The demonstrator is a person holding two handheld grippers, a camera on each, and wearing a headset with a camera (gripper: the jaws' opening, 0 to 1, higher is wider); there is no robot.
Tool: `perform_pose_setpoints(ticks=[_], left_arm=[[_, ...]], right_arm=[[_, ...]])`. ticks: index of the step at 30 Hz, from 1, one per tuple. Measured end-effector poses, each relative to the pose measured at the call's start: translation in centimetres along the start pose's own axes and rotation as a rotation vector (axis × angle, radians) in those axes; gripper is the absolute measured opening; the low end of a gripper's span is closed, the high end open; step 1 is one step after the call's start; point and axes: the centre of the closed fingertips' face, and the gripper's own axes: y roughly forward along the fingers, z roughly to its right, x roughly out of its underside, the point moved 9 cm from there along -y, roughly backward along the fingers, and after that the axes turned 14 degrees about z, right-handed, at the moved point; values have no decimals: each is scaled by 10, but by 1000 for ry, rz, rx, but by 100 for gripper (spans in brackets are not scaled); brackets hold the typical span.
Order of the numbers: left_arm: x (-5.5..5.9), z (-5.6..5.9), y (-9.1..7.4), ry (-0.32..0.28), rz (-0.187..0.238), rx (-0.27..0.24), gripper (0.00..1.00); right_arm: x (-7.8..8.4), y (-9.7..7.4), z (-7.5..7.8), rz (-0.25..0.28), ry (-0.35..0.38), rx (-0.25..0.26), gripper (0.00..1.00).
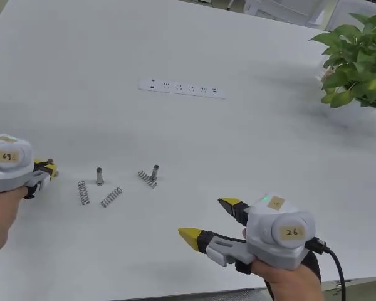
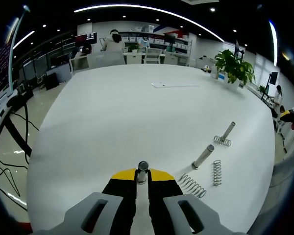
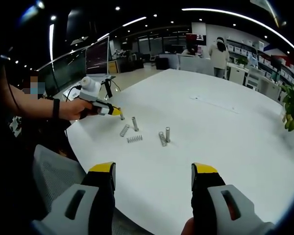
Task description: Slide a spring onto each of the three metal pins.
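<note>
My left gripper is shut on a short metal pin just above the white table, at its left side. A second pin stands upright to its right, with two loose springs lying beside it. A third pin stands further right, and a spring lies against its foot. My right gripper hovers open near the front edge, well short of the pins, with nothing between its jaws.
A white power strip lies flat towards the back of the table. A green potted plant stands at the right edge. The table's front edge runs just below the right gripper. Desks and a few people are far behind.
</note>
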Motion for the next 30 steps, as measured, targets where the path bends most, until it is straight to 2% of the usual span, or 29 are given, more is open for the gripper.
perform_pose_setpoints(ticks=[5,9,16,30], left_arm=[[1,0,-1,-8,-5,3,1],[2,0,-2,-21,-10,6,6],[9,1,-8,-47,-20,11,11],[22,5,-41,-85,-19,-8,16]], right_arm=[[0,-1,1,0,2,3,61],[0,0,1,3,3,2,61],[-1,1,0,6,2,-2,61],[0,2,-3,11,2,-7,62]])
